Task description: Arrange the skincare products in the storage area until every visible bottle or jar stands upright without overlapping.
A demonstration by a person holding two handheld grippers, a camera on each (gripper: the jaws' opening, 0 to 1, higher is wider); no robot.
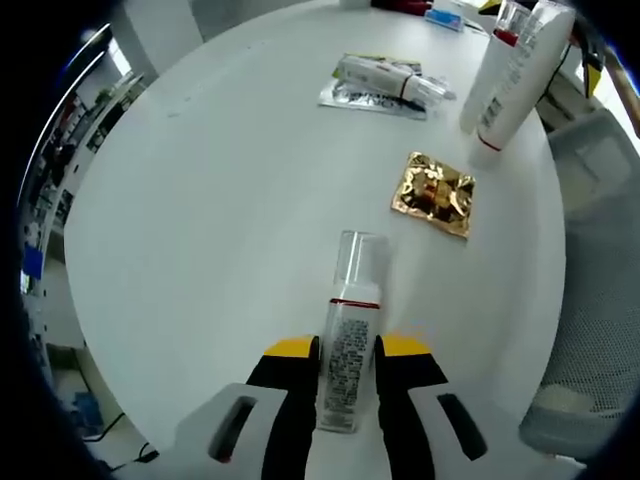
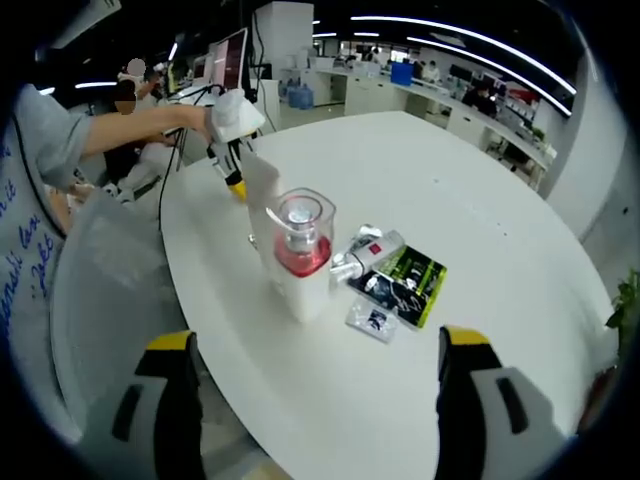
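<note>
Fingers (image 1: 347, 375) clamp clear-capped bottle (image 1: 348, 340) | label print unreadable | right fingers (image 2: 315, 375) apart

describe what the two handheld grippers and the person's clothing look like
The left gripper has black jaws tipped in yellow, rising from a pale grey body with slot-shaped cutouts. The right gripper matches: black jaws, yellow tips, slotted. The person wears a grey short sleeve and a white top with blue handwriting-style print.

Lower part of clear-capped bottle (image 1: 348, 345) hidden btwn left gripper (image 1: 347, 385) jaws; label print too small to read. Ahead-right, tall white bottles (image 1: 510, 75) cut off by pic edge.
</note>
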